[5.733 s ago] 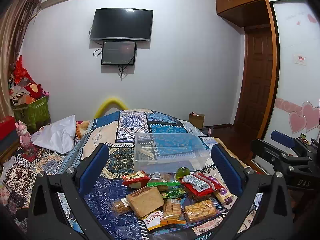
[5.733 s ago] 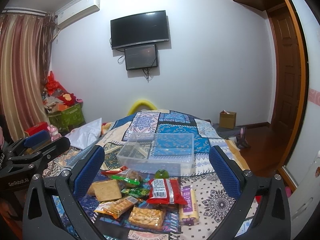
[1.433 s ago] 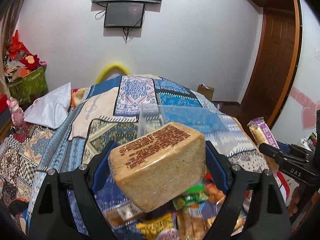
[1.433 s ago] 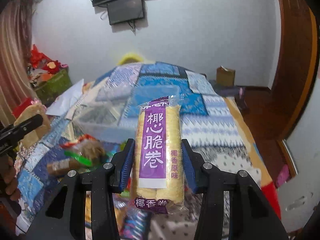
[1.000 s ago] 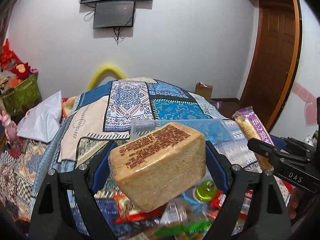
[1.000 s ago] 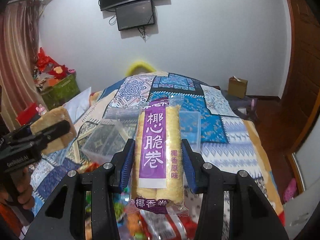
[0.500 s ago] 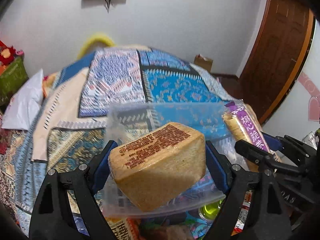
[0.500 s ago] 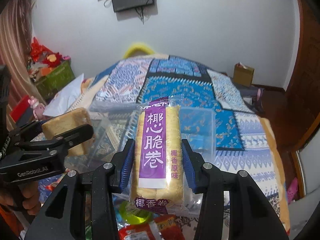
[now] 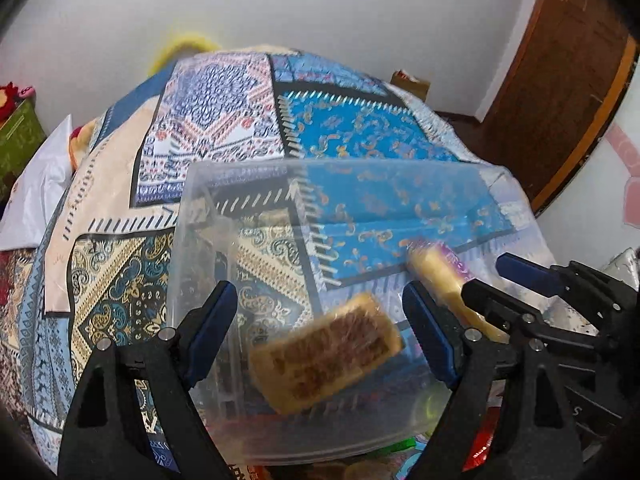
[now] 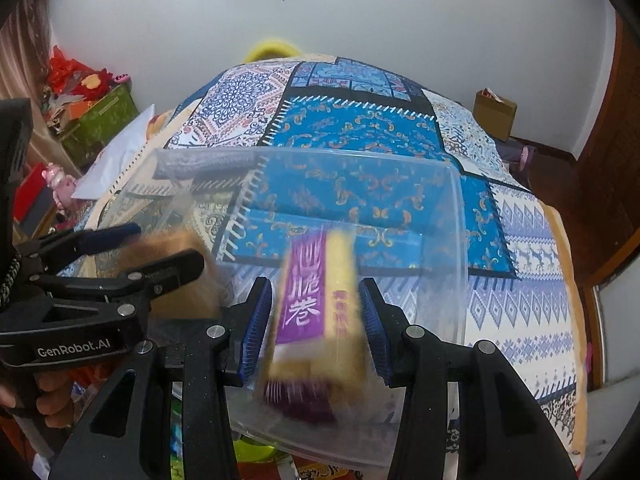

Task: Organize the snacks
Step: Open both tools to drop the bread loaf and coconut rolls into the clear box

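Both grippers, left point(image 9: 320, 334) and right point(image 10: 316, 320), hang released above the clear plastic bin point(image 9: 188, 216) on the bed, dropping a wrapped tan cake block point(image 9: 326, 354) and purple-labelled yellow roll packet point(image 10: 314, 312) inside; next, fetch more snacks.

Likely a home bedroom: quilted bed point(image 10: 360, 128), wooden door point(image 9: 560, 80).

Both views close above bin point(image 9: 188, 216)
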